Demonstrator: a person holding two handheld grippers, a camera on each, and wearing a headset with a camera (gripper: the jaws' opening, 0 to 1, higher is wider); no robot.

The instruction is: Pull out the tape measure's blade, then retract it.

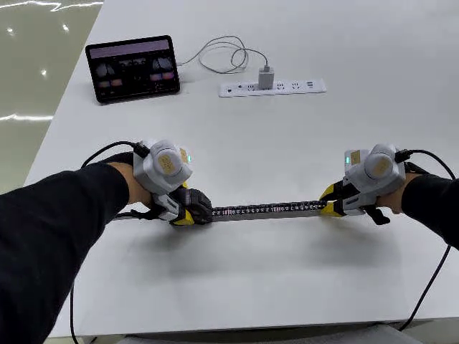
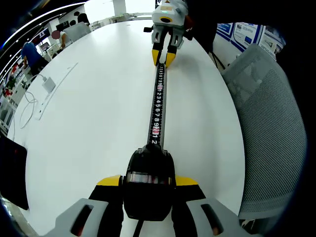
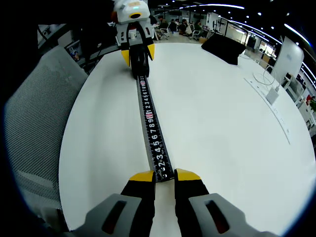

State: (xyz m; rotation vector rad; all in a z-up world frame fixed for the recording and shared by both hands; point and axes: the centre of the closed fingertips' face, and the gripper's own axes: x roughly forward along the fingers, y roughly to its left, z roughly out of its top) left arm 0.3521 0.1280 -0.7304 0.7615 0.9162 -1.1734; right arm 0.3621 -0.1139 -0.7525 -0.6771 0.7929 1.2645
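A black tape measure case (image 1: 193, 208) rests on the white table (image 1: 287, 129), and my left gripper (image 1: 183, 212) is shut on it. In the left gripper view the case (image 2: 149, 180) sits between the yellow-tipped jaws. The dark numbered blade (image 1: 265, 209) runs out flat along the table to my right gripper (image 1: 330, 202), which is shut on the blade's end. In the right gripper view the blade (image 3: 150, 128) stretches from the blade's end hook (image 3: 163, 174) away to the left gripper (image 3: 137, 52). From the left gripper view the blade (image 2: 158, 101) reaches the right gripper (image 2: 164, 57).
A black tablet (image 1: 133, 68) stands at the far left of the table. A white power strip (image 1: 272, 87) with a charger and a looped cable (image 1: 226, 54) lies at the back. A grey mesh chair (image 2: 274, 128) stands by the table's near edge.
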